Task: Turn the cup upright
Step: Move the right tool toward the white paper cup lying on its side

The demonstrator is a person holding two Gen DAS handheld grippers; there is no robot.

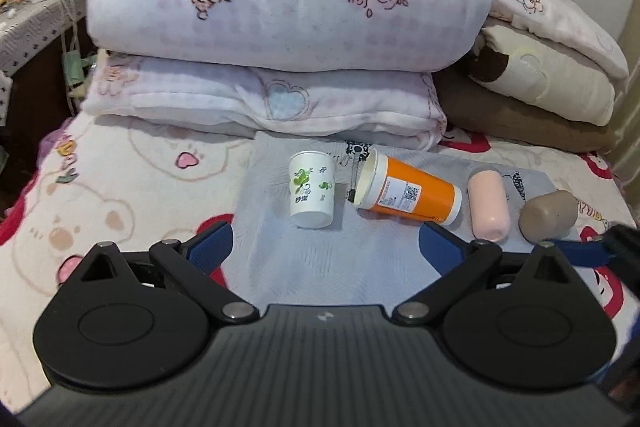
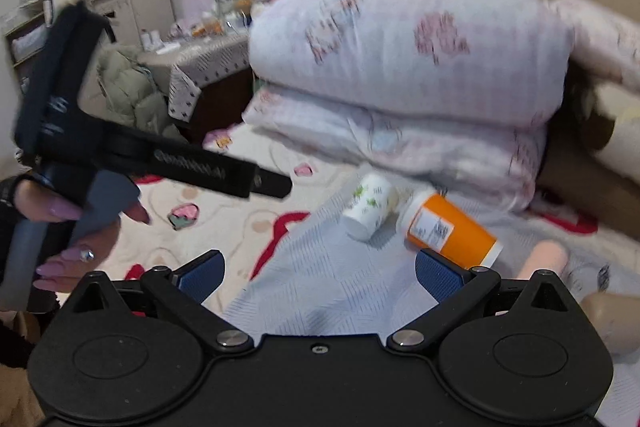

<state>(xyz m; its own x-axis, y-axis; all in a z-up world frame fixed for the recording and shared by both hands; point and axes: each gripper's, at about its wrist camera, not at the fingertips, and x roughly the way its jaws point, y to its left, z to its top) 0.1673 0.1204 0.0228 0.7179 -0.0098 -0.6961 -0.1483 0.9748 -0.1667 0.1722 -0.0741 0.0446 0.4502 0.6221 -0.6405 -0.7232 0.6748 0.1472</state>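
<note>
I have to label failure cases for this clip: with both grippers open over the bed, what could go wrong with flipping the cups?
1. The orange plastic cup lies on its side beside the white paper cup with green print; reaching for one may knock the other.
2. The grey cloth covers soft bedding, so an uprighted cup may tip again.
3. The open left gripper could crush the thin paper cup.

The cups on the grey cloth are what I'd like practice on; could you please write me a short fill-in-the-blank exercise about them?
1. The orange cup lies on its ____.
2. The white paper cup with a green print stands to the ____ of the orange cup in the left wrist view.
3. The left gripper is ____, holding nothing.

Missing words: side; left; open
</note>
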